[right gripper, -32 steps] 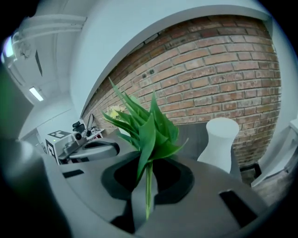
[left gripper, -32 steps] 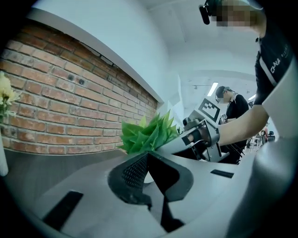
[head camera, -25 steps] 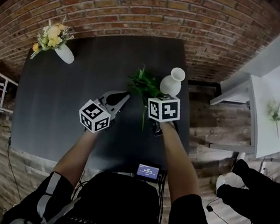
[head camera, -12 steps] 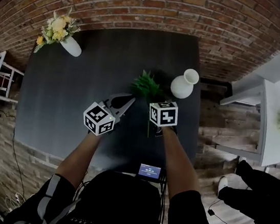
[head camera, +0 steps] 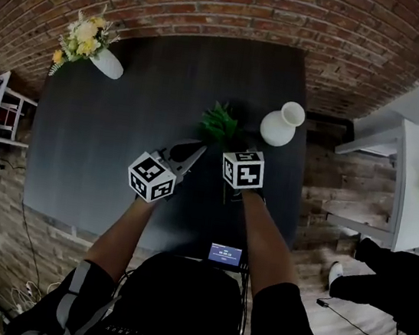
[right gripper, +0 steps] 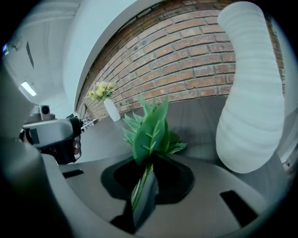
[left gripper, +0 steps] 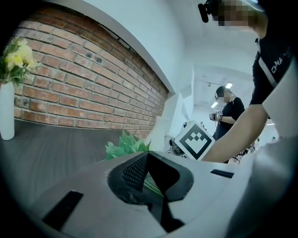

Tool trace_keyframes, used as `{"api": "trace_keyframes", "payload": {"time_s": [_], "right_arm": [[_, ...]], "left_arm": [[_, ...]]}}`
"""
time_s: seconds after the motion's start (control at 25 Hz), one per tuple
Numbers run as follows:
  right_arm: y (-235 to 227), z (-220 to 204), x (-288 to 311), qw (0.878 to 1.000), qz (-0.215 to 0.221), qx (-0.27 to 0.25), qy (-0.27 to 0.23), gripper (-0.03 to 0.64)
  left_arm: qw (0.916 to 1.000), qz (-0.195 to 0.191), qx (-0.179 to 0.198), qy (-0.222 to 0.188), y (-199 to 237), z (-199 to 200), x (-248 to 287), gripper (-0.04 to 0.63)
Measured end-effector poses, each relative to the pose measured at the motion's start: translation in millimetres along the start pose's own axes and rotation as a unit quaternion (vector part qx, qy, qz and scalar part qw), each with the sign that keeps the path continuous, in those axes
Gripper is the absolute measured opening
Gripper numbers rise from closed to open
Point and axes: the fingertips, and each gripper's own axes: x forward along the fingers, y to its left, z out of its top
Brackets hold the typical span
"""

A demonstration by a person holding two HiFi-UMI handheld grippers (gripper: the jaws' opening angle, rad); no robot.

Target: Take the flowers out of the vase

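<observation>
A bunch of green leafy stems is out of the white ribbed vase, which stands empty on the dark table just right of the leaves. My right gripper is shut on the stems, and the leaves fan out ahead of its jaws, with the vase close on the right. My left gripper is shut with nothing in it, hovering just left of the bunch. From the left gripper view the leaves show beyond its closed jaws.
A second white vase with yellow flowers stands at the table's far left corner, against the brick wall. A small screen sits at the near table edge. A white side table stands to the right, with a person near it.
Both grippers have sunk toward the table. The right one brought the green bunch lower and a little away from the white vase. Neither gripper's jaws changed.
</observation>
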Motion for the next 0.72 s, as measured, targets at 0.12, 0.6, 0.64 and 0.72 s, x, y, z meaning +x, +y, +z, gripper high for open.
{"api": "trace_keyframes", "payload": {"time_s": [0.12,0.6,0.64,0.72], "right_arm": [[3.4,1.7,1.1,1.000,0.011,-0.004,-0.004,0.060],[3.8,13.0,-34.4,0.999,0.035,0.007,-0.016,0.150],[2.8,14.9,-40.0,0.999,0.037,0.009,-0.020,0.162],[-1.6,19.3,-54.6,0.999,0.033,0.011,-0.031,0.169]], "left_arm": [[1.0000,-0.002,0.000,0.001,0.8,-1.3,1.9,0.003],[0.9998,-0.014,0.014,-0.003,-5.6,11.4,7.1,0.003],[0.9997,-0.016,0.016,-0.002,-6.5,12.1,7.3,0.003],[0.9995,-0.022,0.023,0.001,-10.2,12.3,8.3,0.003]]}}
